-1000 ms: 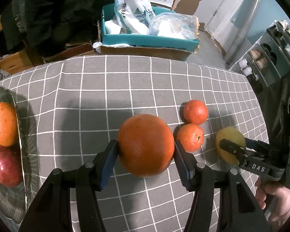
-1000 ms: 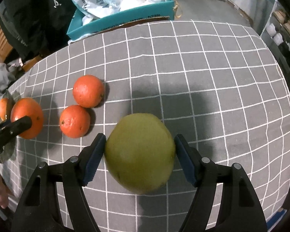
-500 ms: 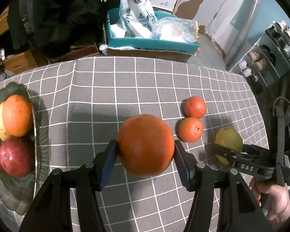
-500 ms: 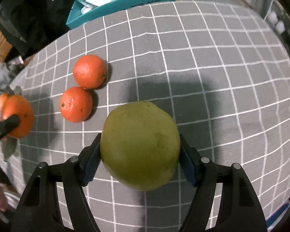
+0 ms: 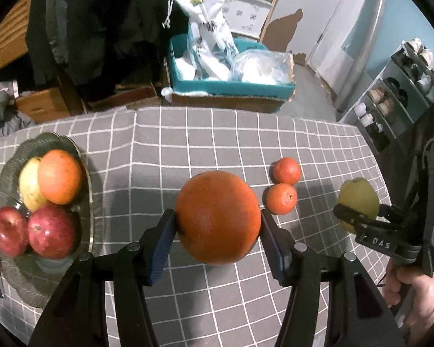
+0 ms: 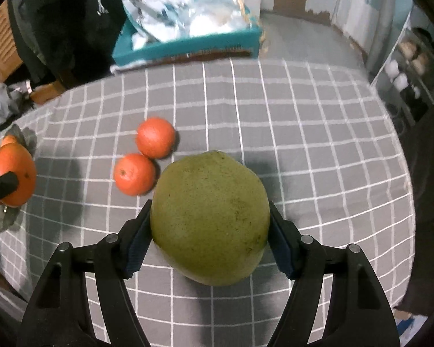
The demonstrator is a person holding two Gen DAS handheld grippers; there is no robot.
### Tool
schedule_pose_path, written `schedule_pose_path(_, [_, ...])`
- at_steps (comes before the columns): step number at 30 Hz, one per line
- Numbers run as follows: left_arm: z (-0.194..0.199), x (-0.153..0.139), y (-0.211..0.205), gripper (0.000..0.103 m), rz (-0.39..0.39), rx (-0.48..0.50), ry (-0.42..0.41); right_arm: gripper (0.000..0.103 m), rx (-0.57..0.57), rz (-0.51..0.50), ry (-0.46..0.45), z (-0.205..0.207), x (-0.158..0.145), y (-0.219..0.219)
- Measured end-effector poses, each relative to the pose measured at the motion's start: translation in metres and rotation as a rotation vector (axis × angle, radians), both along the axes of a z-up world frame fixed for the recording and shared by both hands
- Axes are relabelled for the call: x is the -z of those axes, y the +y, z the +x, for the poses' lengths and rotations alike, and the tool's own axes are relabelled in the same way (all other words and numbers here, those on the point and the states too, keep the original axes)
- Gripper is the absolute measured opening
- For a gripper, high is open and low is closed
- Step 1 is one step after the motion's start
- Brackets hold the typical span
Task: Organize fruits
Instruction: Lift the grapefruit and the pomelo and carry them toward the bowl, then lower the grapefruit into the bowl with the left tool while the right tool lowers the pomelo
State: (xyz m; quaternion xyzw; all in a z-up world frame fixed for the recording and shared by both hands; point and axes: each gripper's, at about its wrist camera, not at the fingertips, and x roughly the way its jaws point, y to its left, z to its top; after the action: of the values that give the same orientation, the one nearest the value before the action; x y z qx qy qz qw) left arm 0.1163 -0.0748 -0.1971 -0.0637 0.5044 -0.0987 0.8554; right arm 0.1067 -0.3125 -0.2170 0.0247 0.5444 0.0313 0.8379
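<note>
Orange-skinned large orange (image 5: 217, 217): clamped squarely between your left gripper (image 5: 217, 231) pads, held clear above the checked cloth (image 5: 188, 144), likely for carrying; green pear (image 6: 209, 217): likewise pinched in your right gripper (image 6: 209, 228); two mandarins (image 5: 283, 185) loose beyond; glass fruit plate (image 5: 84, 179) far left, presumably the destination.

Table (image 5: 188, 133) had a grey cloth w/ white grid over it. Two tangerines (image 5: 286, 170) (image 5: 281, 198) lay on the cloth right of centre, touching each other. Glass dish (image 5: 85, 190) sat at the left edge w/ two red apples (image 5: 50, 231), an orange (image 5: 59, 176) & a yellow fruit (image 5: 27, 186) piled in it.
</note>
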Motion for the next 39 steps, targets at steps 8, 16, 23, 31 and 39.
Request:
schedule_pose_path(8, [-0.015,-0.035,0.014,0.059,0.012,-0.013,-0.081,0.072,-0.026,-0.015,-0.136,-0.005,-0.053,0.018])
schedule_pose_path(16, [-0.026,-0.063,0.033,0.059,0.015,-0.043,-0.144,0.072,-0.068,-0.016,-0.243,-0.012,-0.094,0.040])
schedule_pose_path(23, [-0.036,-0.083,0.048,0.059,0.016,-0.070,-0.187,0.072,-0.104,0.011,-0.308,-0.018,-0.123,0.060])
schedule_pose_path(31, [-0.050,-0.097,0.074,0.059,0.012,-0.109,-0.212,0.072,-0.157,0.041,-0.349,-0.019,-0.140,0.090])
schedule_pose_path(39, [-0.057,-0.099,0.106,0.059,0.033,-0.166,-0.219,0.072,-0.226,0.082,-0.335,-0.015,-0.138,0.128])
